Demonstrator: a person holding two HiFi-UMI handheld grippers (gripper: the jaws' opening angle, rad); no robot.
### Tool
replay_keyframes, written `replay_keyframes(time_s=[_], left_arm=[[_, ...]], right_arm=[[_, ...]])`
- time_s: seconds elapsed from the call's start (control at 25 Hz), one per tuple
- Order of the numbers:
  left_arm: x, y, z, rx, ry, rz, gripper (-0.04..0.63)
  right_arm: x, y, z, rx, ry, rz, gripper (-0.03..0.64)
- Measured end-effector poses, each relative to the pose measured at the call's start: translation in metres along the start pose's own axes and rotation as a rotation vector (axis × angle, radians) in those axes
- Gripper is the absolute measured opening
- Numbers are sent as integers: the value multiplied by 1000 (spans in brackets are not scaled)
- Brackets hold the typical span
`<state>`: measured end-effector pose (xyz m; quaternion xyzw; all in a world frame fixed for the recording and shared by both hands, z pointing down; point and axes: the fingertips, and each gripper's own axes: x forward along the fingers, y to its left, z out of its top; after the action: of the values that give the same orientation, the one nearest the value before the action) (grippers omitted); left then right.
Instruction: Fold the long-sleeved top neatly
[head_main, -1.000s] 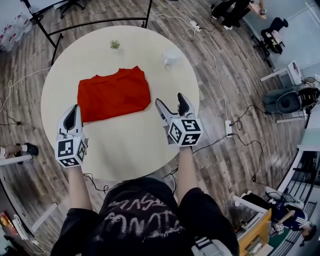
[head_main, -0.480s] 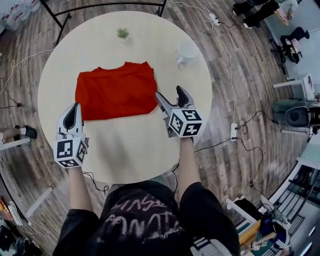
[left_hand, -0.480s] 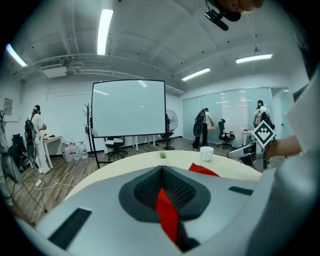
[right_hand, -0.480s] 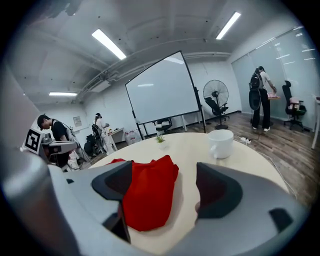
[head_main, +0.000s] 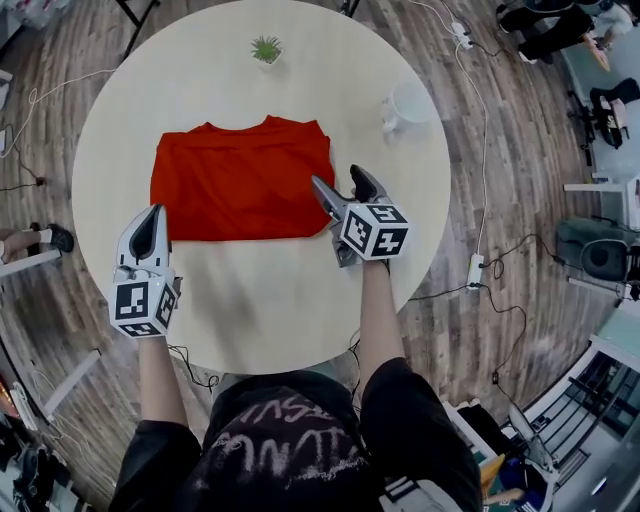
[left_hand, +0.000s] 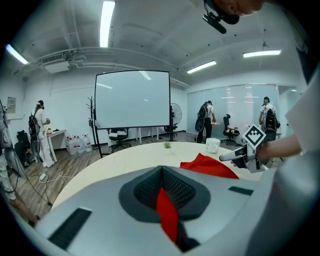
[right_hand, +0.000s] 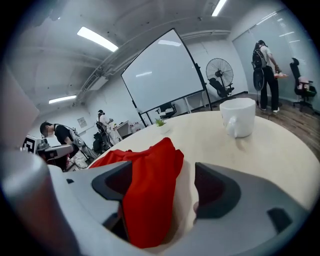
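- Left gripper (head_main: 150, 218) is clamped tight on the long-sleeved top (head_main: 240, 180). In the left gripper view a thin strip of red cloth is pinched between its closed jaws. It sits over the near-left part of the round table (head_main: 260, 310).
- Right gripper (head_main: 342, 188) is over the table's near-right part with its jaws spread. In the right gripper view a bunched-up corner of the top stands between them, leaning on one jaw only, so it isn't squeezing anything yet.
- The top lies flat as a partly folded rectangle across the middle of the table, with its near edge at the two grippers.
- There's also a white mug (head_main: 410, 105) toward the table's far-right edge and a small potted plant (head_main: 266, 48) at the far edge, both well clear of the cloth.
- What could go sideways, by the look of it:
  - If the person lifts before the right jaws close, only the left corner comes up. The hem then skews and the fold ends up crooked.
  - The left pinch looks thin, so it may have caught only one layer. The lower layers would lag behind and wrinkle.
  - If the right jaws close on that bunched corner, they could lock a crease into it.
  - A big fold toward the far side of the table could sweep cloth into the mug.
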<state>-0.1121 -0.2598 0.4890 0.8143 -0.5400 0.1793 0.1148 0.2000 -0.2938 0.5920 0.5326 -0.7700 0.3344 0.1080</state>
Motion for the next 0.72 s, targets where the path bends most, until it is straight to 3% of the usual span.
replay_keyframes(time_s=[0.36, 0.72], left_arm=[[-4, 18, -17, -20, 24, 49, 11], [-20, 18, -21, -3, 37, 61, 11]], right_arm=[[38, -2, -14, 19, 125, 40, 376], [55, -1, -31, -1, 237, 5, 302]])
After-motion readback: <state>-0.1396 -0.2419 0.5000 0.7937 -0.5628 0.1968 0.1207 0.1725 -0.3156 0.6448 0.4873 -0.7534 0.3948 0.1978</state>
